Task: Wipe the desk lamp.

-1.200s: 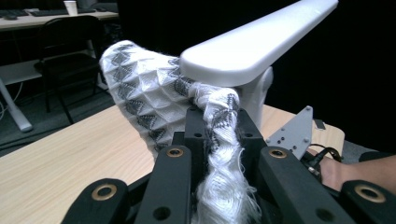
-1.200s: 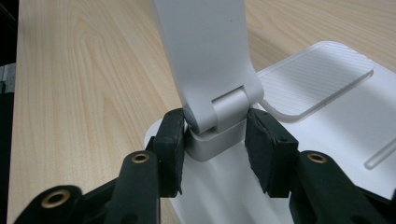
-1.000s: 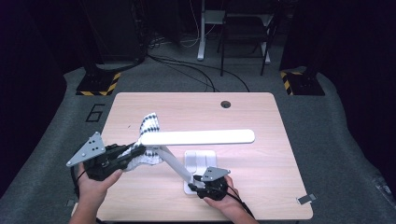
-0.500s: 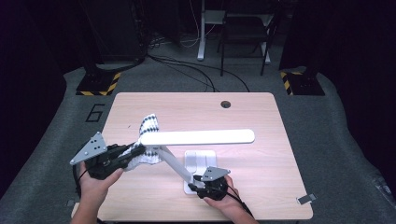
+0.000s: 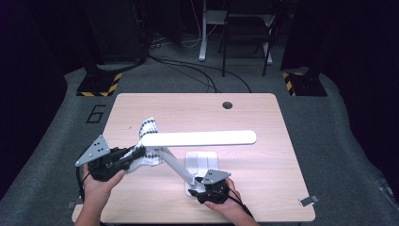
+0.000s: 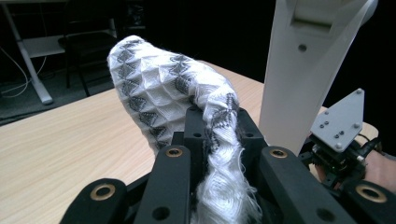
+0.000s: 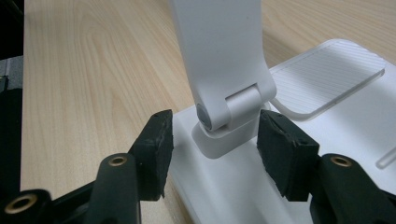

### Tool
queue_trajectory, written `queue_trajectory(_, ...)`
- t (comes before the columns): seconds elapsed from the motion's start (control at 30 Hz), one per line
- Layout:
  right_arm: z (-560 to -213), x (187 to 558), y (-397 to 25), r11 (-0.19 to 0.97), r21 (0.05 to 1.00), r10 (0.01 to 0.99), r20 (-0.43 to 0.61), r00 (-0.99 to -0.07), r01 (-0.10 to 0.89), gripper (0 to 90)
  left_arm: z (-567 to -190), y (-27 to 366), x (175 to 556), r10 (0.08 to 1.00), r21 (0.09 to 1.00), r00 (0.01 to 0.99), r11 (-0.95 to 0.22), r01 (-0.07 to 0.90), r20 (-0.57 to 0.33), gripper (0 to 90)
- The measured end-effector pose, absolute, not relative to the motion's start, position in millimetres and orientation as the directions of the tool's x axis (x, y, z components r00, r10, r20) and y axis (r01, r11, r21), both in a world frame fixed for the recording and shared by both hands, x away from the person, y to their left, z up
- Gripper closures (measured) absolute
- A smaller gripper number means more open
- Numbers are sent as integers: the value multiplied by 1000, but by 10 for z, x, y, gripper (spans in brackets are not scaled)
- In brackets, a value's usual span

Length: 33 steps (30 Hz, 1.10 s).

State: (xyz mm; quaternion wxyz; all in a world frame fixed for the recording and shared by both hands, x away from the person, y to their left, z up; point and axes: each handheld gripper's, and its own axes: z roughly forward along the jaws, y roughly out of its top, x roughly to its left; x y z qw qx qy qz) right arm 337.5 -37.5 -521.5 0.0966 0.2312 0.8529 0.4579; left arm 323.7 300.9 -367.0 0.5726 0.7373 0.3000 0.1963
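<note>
Wooden table (image 5: pixel 263 188) seen from above, standing on a grey floor, with a white desk lamp (image 5: pixel 200 138) sitting a little toward its near edge. The lamp's flat base (image 5: pixel 202 162) is resting on the tabletop, a jointed arm (image 5: pixel 175 165) is rising from the base's near corner and leaning to the left, and a long light bar (image 5: pixel 202 138) is lying level across the middle of the table.

A person's hands are coming in from the bottom edge, each holding a black gripper. The left gripper (image 5: pixel 136 153) is sitting at the table's left side, just beside the left end of the light bar, and its jaws are pinching a white knitted cloth (image 5: pixel 147 141) with a dark grey diamond pattern. In the left gripper view the cloth (image 6: pixel 173 98) is bunching up between the two black jaws and doming above them, with frayed white threads hanging down at the near end; the lamp's white arm (image 6: pixel 303 70) is rising just to the right of it.

The right gripper (image 5: pixel 203 187) is sitting at the near corner of the lamp base. In the right gripper view its jaws are standing spread on either side of the hinge (image 7: pixel 229 116) where the arm meets the base, with a gap between each black pad and the white plastic. A ribbed panel (image 7: pixel 327 74) is showing on top of the base beyond the hinge.
</note>
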Motion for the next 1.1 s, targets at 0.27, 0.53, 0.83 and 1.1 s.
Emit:
queue_trajectory(0.27,-5110,3335,-463,453,840,497,41,-867,299,436,-3765,3054,3244,695,958,717,-164,237,-58,790)
queue_trajectory(0.53,-5032,3366,-613,401,855,544,68,-836,330,429,-3928,3113,3287,720,947,691,-177,269,-61,789)
queue_trajectory(0.83,-4965,3395,-748,369,864,571,80,-817,342,420,-4112,3144,3304,747,936,661,-182,301,-68,787)
queue_trajectory(1.1,-4955,3428,-831,348,863,595,99,-797,367,419,-4347,3247,3326,789,925,608,-156,346,-95,784)
